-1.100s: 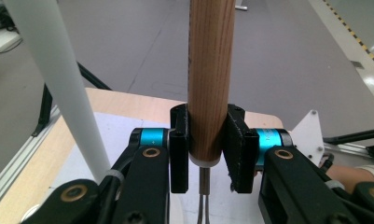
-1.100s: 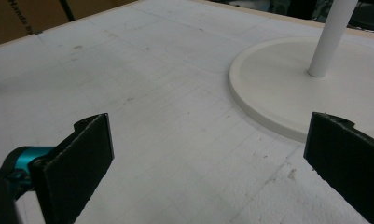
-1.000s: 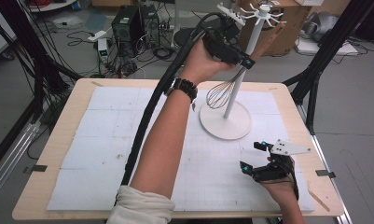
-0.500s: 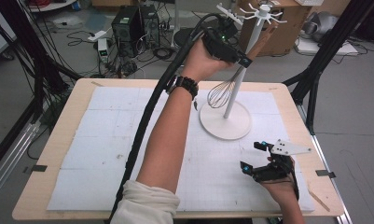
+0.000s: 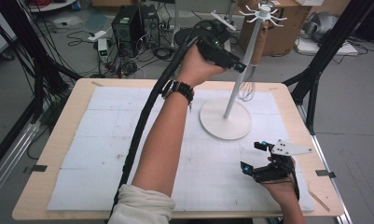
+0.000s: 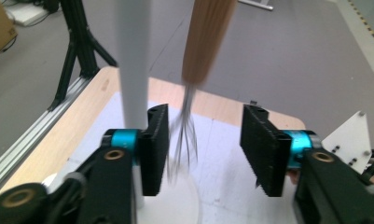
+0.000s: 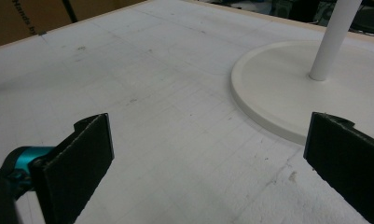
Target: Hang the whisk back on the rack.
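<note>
A whisk (image 5: 257, 44) with a wooden handle hangs from the hooks (image 5: 264, 11) at the top of a white stand (image 5: 225, 120), wires down, just beyond the pole. My left gripper (image 5: 242, 66) is raised beside the pole at handle height. In the left gripper view it (image 6: 203, 130) is open, and the blurred whisk (image 6: 208, 37) hangs between the jaws without touching either pad. My right gripper (image 5: 253, 156) rests low over the white mat at the front right, open with nothing in it (image 7: 208, 144). The stand's round base (image 7: 278, 88) lies ahead of it.
A white gridded mat (image 5: 105, 140) covers the wooden table (image 5: 49, 154). A thin wooden stick (image 5: 317, 198) lies near the right front corner. Beyond the far edge are a computer tower (image 5: 128, 23), cables, a cardboard box (image 5: 287, 32) and black frame legs (image 5: 315, 88).
The whisk has moved up and to the right, from in front of the pole to hanging beyond it under the hooks. My left gripper went with it. The right gripper has not moved.
</note>
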The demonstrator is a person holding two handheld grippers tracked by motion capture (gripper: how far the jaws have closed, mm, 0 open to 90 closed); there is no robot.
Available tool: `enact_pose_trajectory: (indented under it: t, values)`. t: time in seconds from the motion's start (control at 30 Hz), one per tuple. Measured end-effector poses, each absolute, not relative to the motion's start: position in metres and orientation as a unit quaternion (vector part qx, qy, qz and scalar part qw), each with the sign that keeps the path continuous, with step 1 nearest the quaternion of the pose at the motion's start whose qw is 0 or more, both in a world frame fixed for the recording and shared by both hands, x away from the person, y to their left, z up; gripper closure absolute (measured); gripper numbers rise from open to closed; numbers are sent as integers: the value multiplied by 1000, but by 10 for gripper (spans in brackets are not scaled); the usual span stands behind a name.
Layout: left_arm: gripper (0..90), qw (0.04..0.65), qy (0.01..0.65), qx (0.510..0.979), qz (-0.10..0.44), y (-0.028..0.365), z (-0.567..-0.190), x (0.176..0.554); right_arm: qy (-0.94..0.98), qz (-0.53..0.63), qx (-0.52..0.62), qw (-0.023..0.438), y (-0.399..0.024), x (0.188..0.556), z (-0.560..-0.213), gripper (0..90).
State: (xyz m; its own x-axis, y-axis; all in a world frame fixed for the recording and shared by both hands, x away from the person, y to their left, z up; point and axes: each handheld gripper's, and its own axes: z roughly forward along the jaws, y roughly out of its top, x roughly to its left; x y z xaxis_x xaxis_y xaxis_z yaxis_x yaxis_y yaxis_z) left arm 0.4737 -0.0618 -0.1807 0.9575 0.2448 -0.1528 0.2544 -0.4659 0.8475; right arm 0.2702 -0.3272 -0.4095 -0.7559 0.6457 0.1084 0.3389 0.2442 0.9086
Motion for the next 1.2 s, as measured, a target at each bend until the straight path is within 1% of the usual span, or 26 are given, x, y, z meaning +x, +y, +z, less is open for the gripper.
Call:
enact_pose_trajectory:
  t: [0.1, 0.13, 0.17, 0.2, 0.27, 0.3, 0.33, 0.43, 0.47, 0.5, 0.57, 0.6, 0.63, 0.87, 0.9, 0.93, 0.97, 1.17, 1.2]
  values:
    - [462, 495, 153, 856, -5, -55, -186, 471, 776, 525, 317, 146, -327, 270, -410, 3]
    - [462, 495, 153, 856, -5, -55, -186, 471, 777, 525, 317, 146, -326, 270, -410, 3]
    - [462, 493, 159, 855, -1, -40, -193, 466, 777, 525, 317, 146, -326, 270, -410, 3]
    - [430, 493, 159, 855, -1, -40, -193, 466, 777, 525, 317, 146, -326, 270, -410, 3]
    - [430, 493, 159, 855, -1, -40, -193, 466, 779, 522, 315, 147, -325, 270, -410, 3]
    - [430, 492, 162, 855, -3, -29, -198, 460, 779, 522, 315, 147, -325, 270, -410, 3]
    - [413, 492, 162, 855, -3, -29, -198, 460, 779, 522, 315, 147, -325, 270, -410, 3]
    - [413, 492, 162, 855, -3, -29, -198, 460, 779, 521, 315, 149, -324, 271, -411, 3]
    - [413, 489, 158, 858, -4, -19, -203, 451, 779, 521, 315, 149, -324, 271, -411, 3]
    - [381, 489, 158, 858, -4, -19, -203, 451, 779, 521, 315, 149, -324, 271, -411, 3]
    - [381, 489, 158, 858, -4, -19, -203, 451, 780, 520, 314, 150, -324, 271, -410, 3]
    - [381, 487, 154, 860, -4, -11, -207, 442, 780, 520, 314, 150, -324, 271, -410, 3]
    - [353, 487, 154, 860, -4, -11, -207, 442, 780, 520, 314, 150, -324, 271, -410, 3]
    - [353, 487, 154, 860, -4, -11, -207, 442, 781, 519, 313, 149, -322, 271, -410, 3]
    - [353, 495, 154, 855, 9, 32, -228, 404, 781, 519, 313, 149, -322, 271, -410, 3]
    - [246, 495, 154, 855, 9, 32, -228, 404, 781, 519, 313, 149, -322, 271, -410, 3]
    - [246, 495, 154, 855, 9, 32, -228, 404, 786, 514, 309, 147, -316, 272, -410, 3]
    - [246, 495, 154, 855, 9, 32, -228, 404, 786, 514, 309, 147, -316, 272, -410, 3]
    - [246, 497, 155, 854, 12, 37, -231, 399, 786, 514, 309, 147, -316, 272, -410, 3]
